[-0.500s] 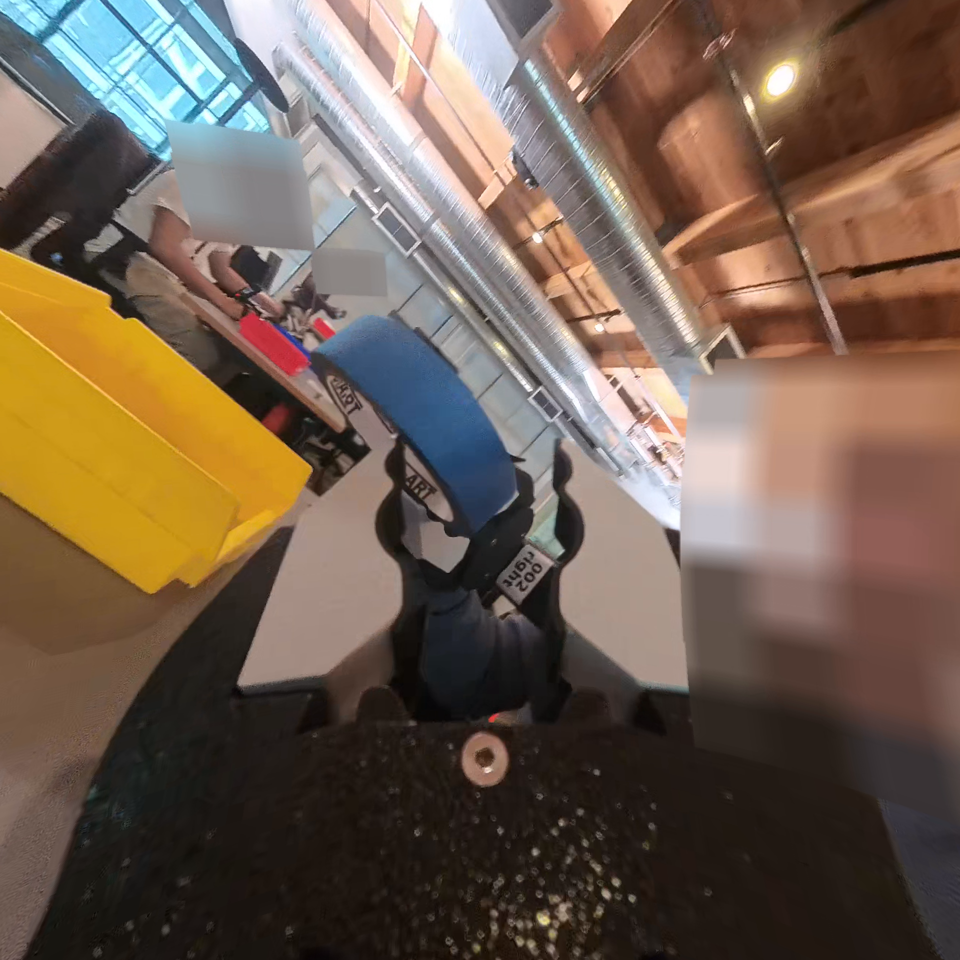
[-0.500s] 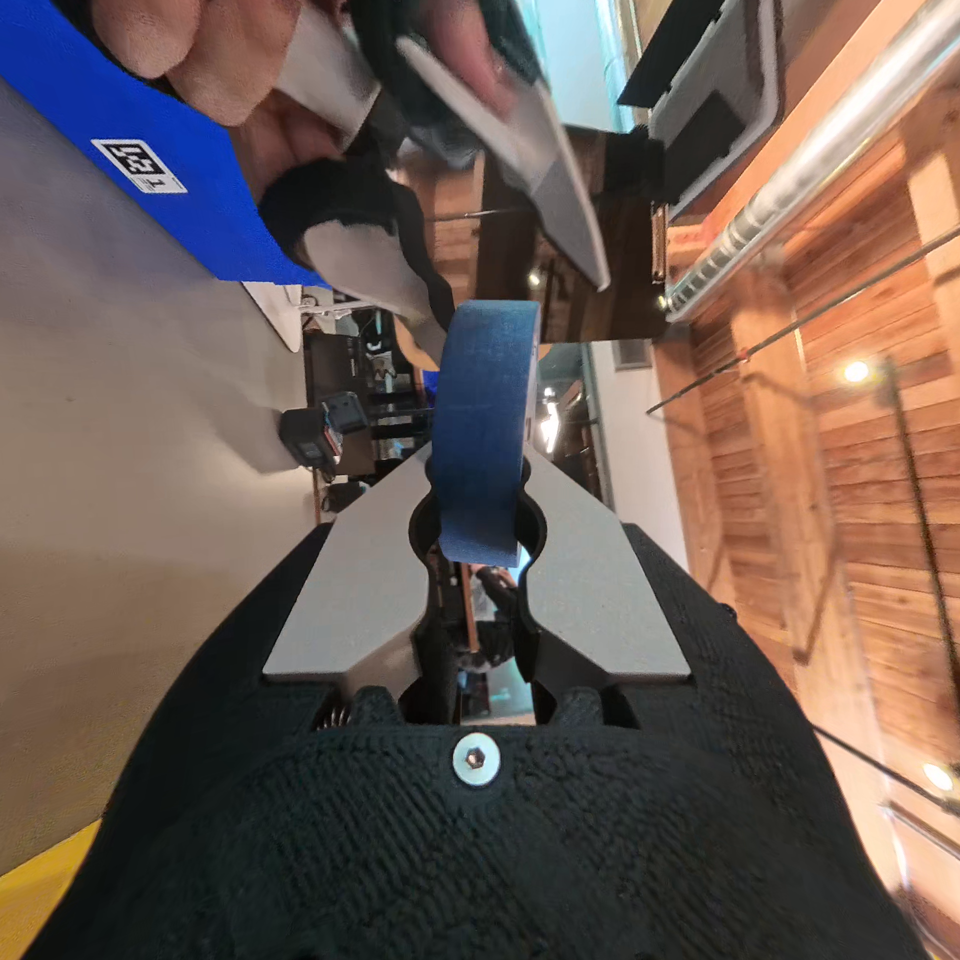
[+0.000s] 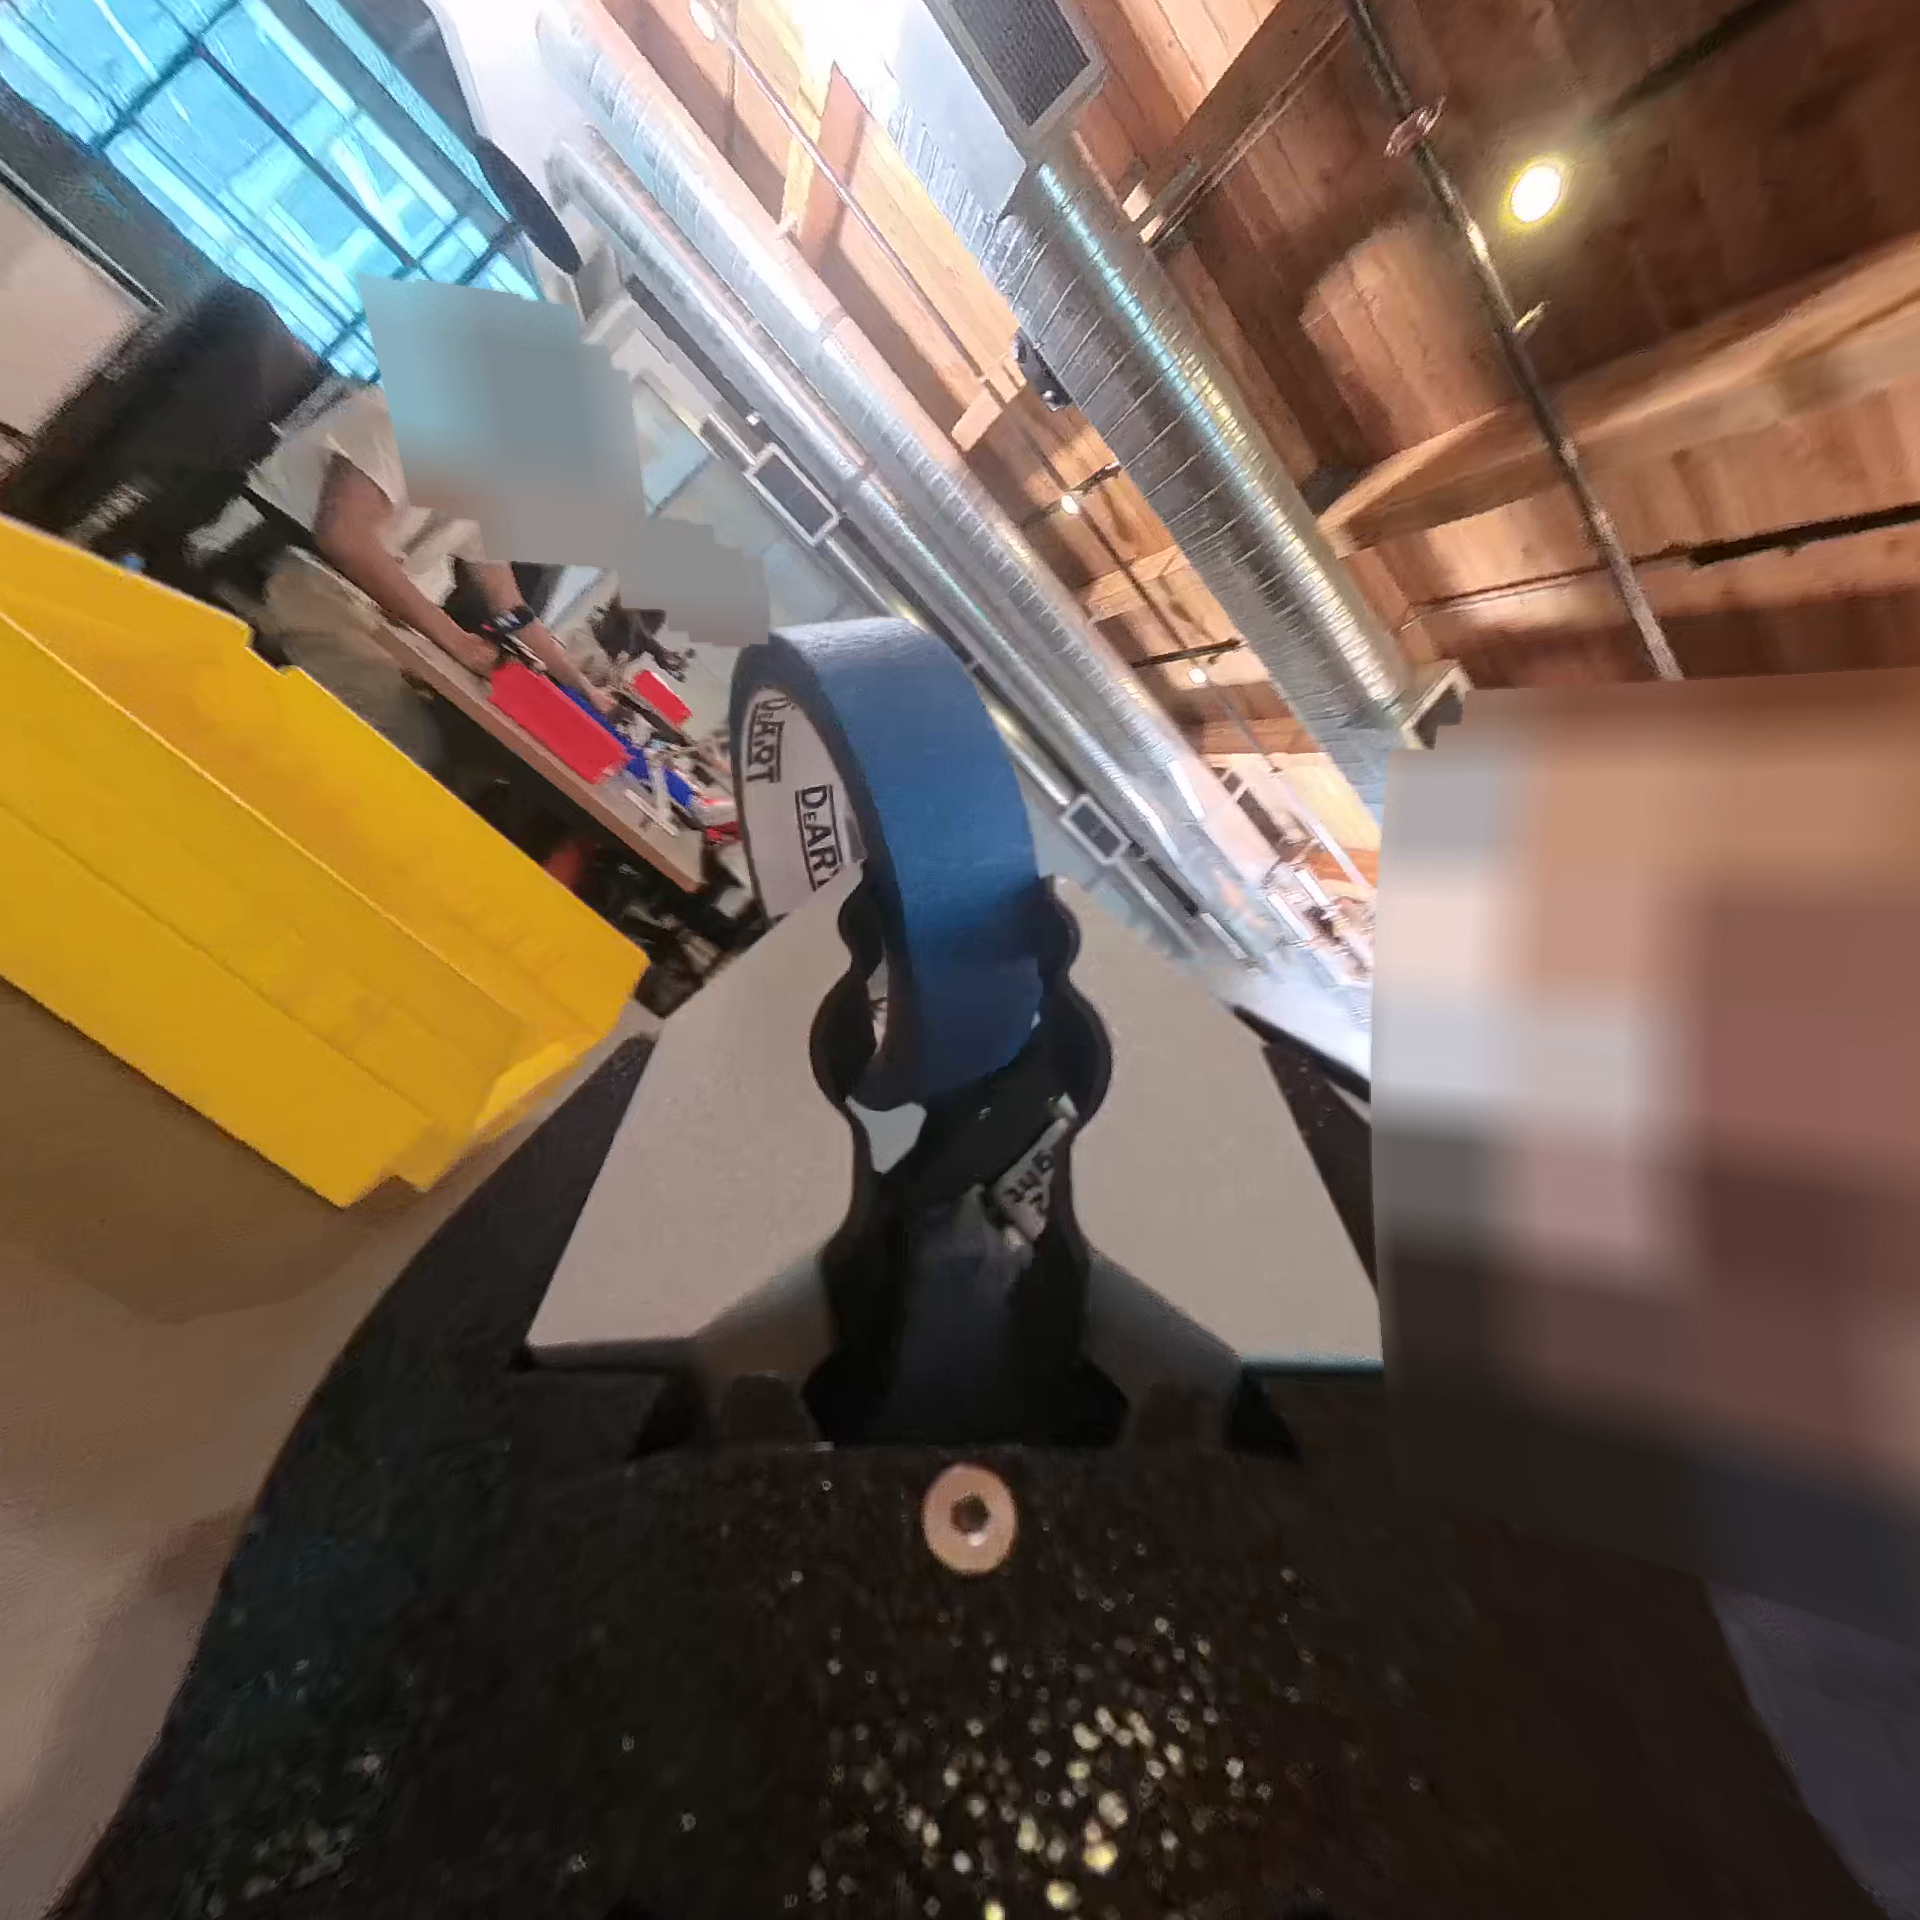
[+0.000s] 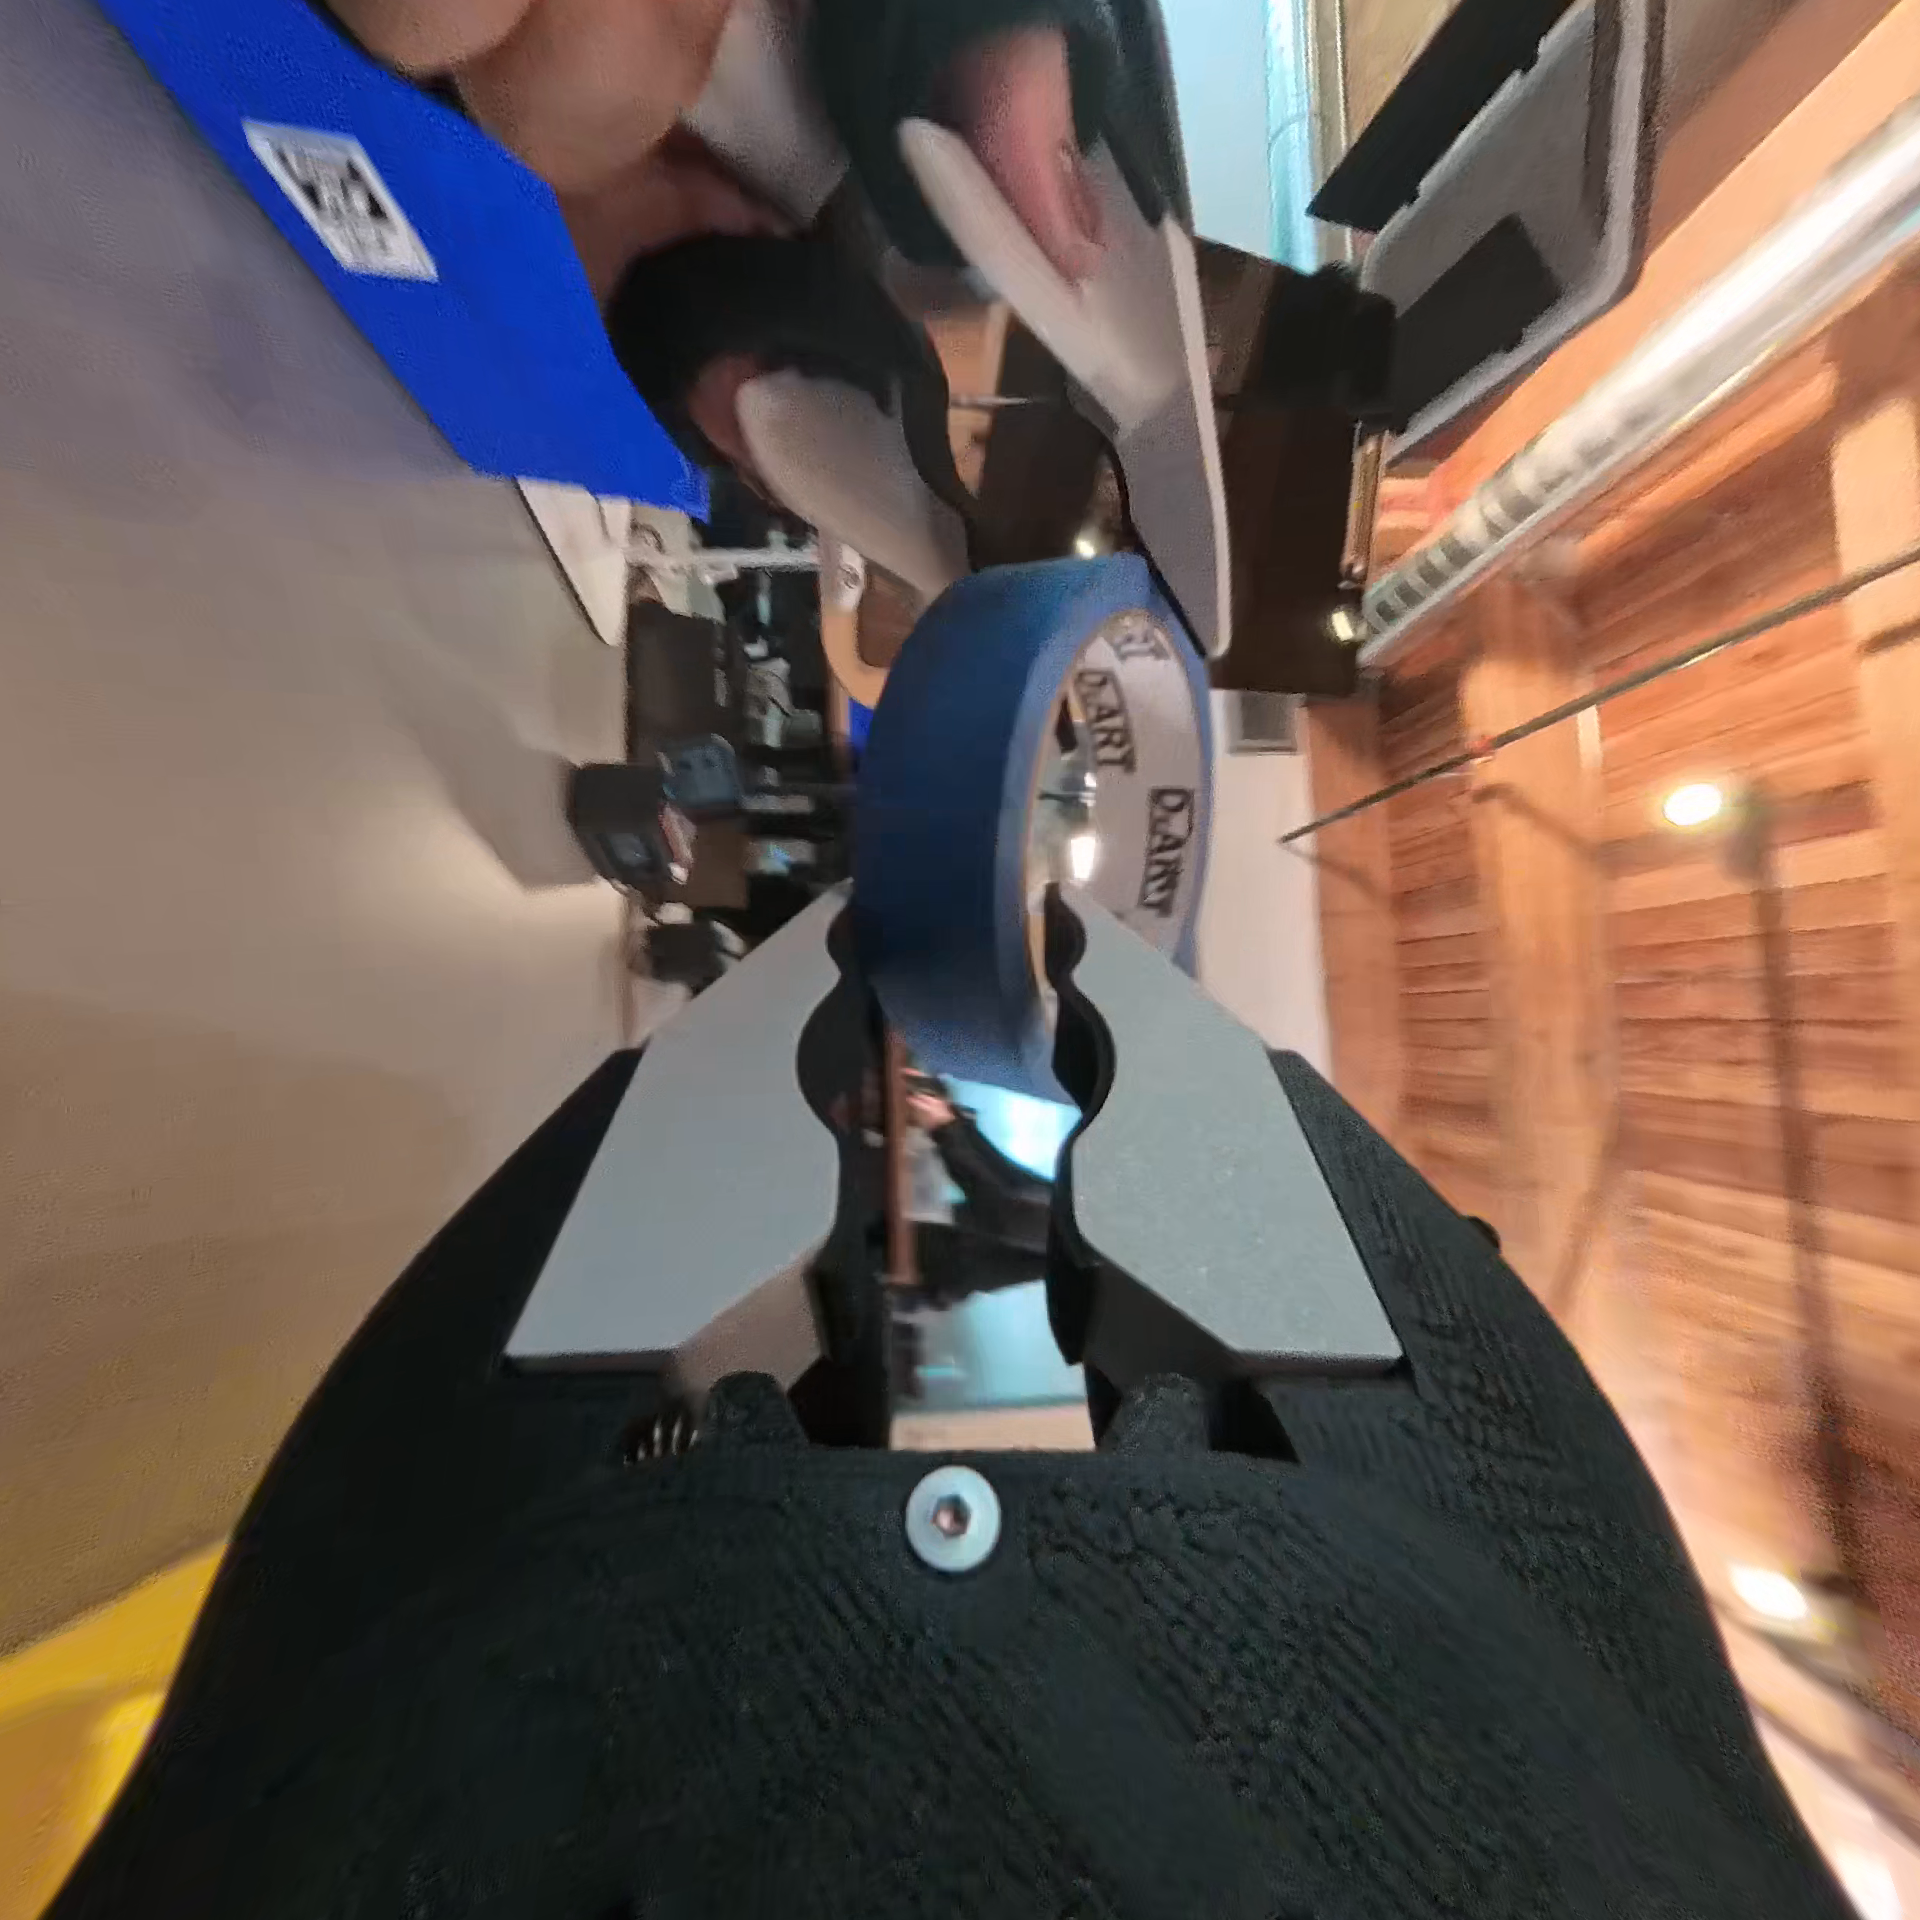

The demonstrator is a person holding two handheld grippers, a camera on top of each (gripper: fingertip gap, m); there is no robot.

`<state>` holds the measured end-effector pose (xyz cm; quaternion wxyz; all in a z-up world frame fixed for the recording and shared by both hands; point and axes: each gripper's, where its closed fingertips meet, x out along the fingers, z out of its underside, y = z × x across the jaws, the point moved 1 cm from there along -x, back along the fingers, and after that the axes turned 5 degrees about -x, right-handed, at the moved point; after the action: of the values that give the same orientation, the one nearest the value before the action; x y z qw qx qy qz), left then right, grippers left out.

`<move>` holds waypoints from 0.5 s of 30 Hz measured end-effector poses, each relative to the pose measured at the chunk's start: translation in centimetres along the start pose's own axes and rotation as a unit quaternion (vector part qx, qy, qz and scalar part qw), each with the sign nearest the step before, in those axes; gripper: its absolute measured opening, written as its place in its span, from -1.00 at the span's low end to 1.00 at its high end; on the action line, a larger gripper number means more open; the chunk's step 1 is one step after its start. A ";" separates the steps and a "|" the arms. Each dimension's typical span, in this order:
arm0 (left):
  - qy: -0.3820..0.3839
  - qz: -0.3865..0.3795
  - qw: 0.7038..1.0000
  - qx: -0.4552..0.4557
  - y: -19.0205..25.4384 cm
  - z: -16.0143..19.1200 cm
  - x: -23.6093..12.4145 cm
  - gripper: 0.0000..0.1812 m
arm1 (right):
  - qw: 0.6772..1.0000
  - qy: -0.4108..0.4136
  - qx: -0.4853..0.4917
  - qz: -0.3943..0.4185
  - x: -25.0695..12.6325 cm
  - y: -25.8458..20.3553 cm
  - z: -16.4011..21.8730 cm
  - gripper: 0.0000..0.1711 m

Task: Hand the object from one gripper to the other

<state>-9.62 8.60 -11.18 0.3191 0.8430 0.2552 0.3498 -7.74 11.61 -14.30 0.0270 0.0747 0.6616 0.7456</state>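
Note:
A roll of blue tape point(image 3: 925, 790) with a white core stands on edge between my two grippers, held up in the air. In the left wrist view my left gripper point(image 3: 951, 914) has its grey fingers closed against both faces of the roll. Part of the right gripper point(image 3: 987, 1132) shows just under the roll. In the right wrist view my right gripper point(image 4: 951, 925) is shut on the near end of the tape roll point(image 4: 956, 790). The left gripper point(image 4: 1070, 597) grips the roll's far end from above, held by a hand point(image 4: 582, 125).
A yellow bin point(image 3: 260, 883) sits on the beige table point(image 3: 104, 1299) at the left. A person point(image 3: 343, 540) works at a far table with red bins. A blue board with a printed marker point(image 4: 416, 260) lies on the table. Ducts and wooden beams are overhead.
My left gripper's fingers have closed in onto the roll. The roll has turned in the right wrist view, so its white core now shows. Both views have shifted a little.

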 end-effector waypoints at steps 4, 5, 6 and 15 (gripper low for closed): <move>0.019 -0.017 0.996 0.083 1.2 -1.3 -0.6 -0.71 | 0.982 0.062 0.172 -0.045 -0.6 0.2 0.0 -0.36; 0.015 -0.025 0.994 0.109 1.4 -1.4 -0.7 -0.71 | 0.969 0.080 0.225 -0.059 -0.9 0.5 -0.2 -0.34; 0.012 -0.035 0.989 0.143 1.6 -1.4 -0.7 -0.71 | 0.951 0.096 0.284 -0.072 -1.0 0.8 -0.2 -0.31; -0.115 -0.056 0.899 0.418 4.2 1.8 0.2 -0.70 | 0.705 0.157 0.673 -0.157 -0.9 3.3 0.9 -0.23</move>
<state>-7.31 5.29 -9.09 -0.0167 0.9176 0.3861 0.0932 -6.56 11.93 -10.99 -0.0186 -0.1501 0.9846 0.0880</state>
